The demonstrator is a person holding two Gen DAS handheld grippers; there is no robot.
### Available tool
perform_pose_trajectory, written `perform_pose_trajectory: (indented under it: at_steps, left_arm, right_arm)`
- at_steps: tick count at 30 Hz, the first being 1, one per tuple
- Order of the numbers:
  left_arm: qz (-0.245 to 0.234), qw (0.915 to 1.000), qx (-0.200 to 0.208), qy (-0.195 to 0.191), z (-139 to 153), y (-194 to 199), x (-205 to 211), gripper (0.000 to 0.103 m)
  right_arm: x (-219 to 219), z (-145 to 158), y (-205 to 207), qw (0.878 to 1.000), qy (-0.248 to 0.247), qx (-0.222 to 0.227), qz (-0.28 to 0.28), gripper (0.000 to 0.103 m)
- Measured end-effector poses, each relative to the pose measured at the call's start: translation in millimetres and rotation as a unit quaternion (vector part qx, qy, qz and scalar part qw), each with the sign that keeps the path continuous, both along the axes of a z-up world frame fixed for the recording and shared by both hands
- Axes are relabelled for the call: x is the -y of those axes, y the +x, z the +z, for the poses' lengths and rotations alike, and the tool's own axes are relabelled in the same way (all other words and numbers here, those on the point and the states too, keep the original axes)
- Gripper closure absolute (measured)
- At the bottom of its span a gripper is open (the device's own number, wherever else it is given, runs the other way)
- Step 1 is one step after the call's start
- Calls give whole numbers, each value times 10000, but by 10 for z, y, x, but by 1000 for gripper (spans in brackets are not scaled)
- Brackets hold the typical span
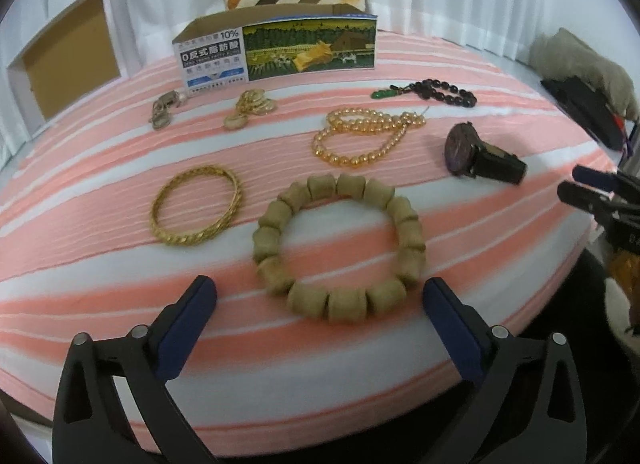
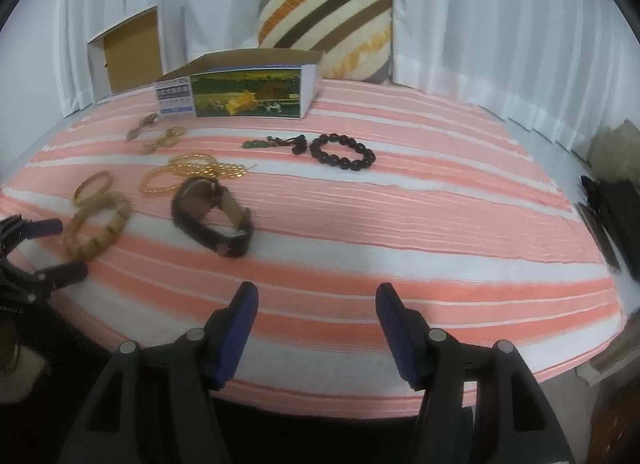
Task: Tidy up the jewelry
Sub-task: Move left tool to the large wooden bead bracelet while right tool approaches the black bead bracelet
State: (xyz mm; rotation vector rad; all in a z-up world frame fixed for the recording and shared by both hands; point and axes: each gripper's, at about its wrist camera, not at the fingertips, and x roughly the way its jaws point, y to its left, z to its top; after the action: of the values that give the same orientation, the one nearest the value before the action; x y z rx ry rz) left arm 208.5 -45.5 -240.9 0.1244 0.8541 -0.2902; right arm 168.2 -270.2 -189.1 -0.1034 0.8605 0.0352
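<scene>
Jewelry lies on a pink and white striped cloth (image 1: pixel 100 168). A tan wooden bead bracelet (image 1: pixel 340 250) lies just ahead of my open, empty left gripper (image 1: pixel 320 296). A gold bangle (image 1: pixel 196 206) is to its left, an amber bead necklace (image 1: pixel 360 136) behind it, a dark watch (image 1: pixel 480 156) to the right. A dark bead bracelet (image 2: pixel 342 152) with a green pendant (image 2: pixel 254 143) lies farther back. My right gripper (image 2: pixel 316 304) is open and empty over bare cloth, the watch (image 2: pixel 212 216) ahead to its left.
An open printed cardboard box (image 1: pixel 280 44) stands at the back, with two small gold pieces (image 1: pixel 248 108) in front of it. A white box lid (image 1: pixel 64 60) leans at back left, a striped cushion (image 2: pixel 324 20) behind. Dark items (image 2: pixel 612 216) lie off the cloth's right edge.
</scene>
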Motion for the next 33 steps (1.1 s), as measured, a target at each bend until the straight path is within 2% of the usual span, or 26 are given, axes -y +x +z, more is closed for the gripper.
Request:
perform_pose_trajectory:
  at_steps: [7, 12, 14, 18, 22, 23, 25, 27, 28, 30, 33]
  left_arm:
    - [147, 9999, -7, -13, -12, 152, 96, 0]
    - [180, 9998, -26, -15, -18, 243, 116, 0]
    - [191, 9998, -60, -16, -18, 271, 109, 0]
    - [226, 9997, -76, -7, -19, 304, 88, 0]
    - [259, 9996, -86, 5, -25, 337, 79, 0]
    - [256, 9996, -99, 9, -25, 346, 74, 0]
    - [258, 9996, -121, 14, -26, 366, 58, 0]
    - [275, 9995, -143, 14, -28, 391, 42, 0]
    - [280, 9995, -155, 16, -28, 403, 42, 0]
    - [291, 9994, -202, 21, -26, 431, 34, 0]
    - [274, 9994, -231, 28, -27, 437, 24, 0]
  right_arm:
    - [90, -30, 42, 9995, 286, -76, -91, 41]
    - [-97, -4, 36, 9970, 460, -91, 622, 41]
    - [-109, 14, 107, 9962, 488, -101, 713, 41]
    - [195, 84, 481, 9978, 631, -92, 156, 41]
    - [405, -171, 998, 9960, 468, -754, -52, 41]
    - [397, -154, 1063, 9974, 405, -597, -7, 40]
    - [372, -164, 1221, 9971, 337, -687, 51, 39]
    - [292, -202, 1397, 9963, 208, -803, 221, 23]
    - [224, -222, 1489, 9960, 45, -822, 346, 21]
    - [194, -231, 1651, 9956, 115, -791, 498, 20]
    - [218, -239, 1884, 9962, 92, -773, 400, 20]
